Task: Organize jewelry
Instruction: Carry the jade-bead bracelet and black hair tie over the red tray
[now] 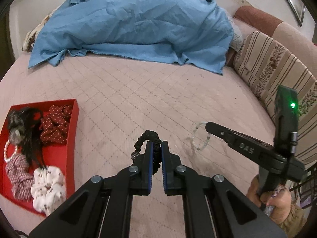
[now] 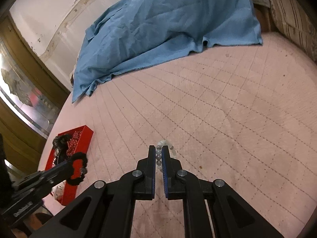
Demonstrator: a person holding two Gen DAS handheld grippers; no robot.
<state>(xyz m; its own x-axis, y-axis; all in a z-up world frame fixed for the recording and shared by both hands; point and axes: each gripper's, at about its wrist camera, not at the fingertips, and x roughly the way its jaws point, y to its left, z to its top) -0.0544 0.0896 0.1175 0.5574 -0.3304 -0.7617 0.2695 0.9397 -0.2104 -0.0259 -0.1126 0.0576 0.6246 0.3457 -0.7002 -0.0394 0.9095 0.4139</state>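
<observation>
Left gripper (image 1: 157, 145) clenched on black hair tie (image 1: 147, 138) looping upward above pink bedspread (image 1: 138, 91), right gripper (image 2: 158, 151) clenched on pale bead bracelet (image 2: 165, 145) dangling, red tray (image 1: 74, 127) left.

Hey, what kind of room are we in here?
Probably a bedroom: a quilted pink bed cover, a rumpled blue sheet at its far end, and a striped cushion alongside.

A home bedroom: quilted bed (image 1: 158, 91) (blue sheet (image 1: 128, 23)), striped cushion (image 1: 273, 67).

"DAS" embossed on right tool (image 1: 207, 127) body
</observation>
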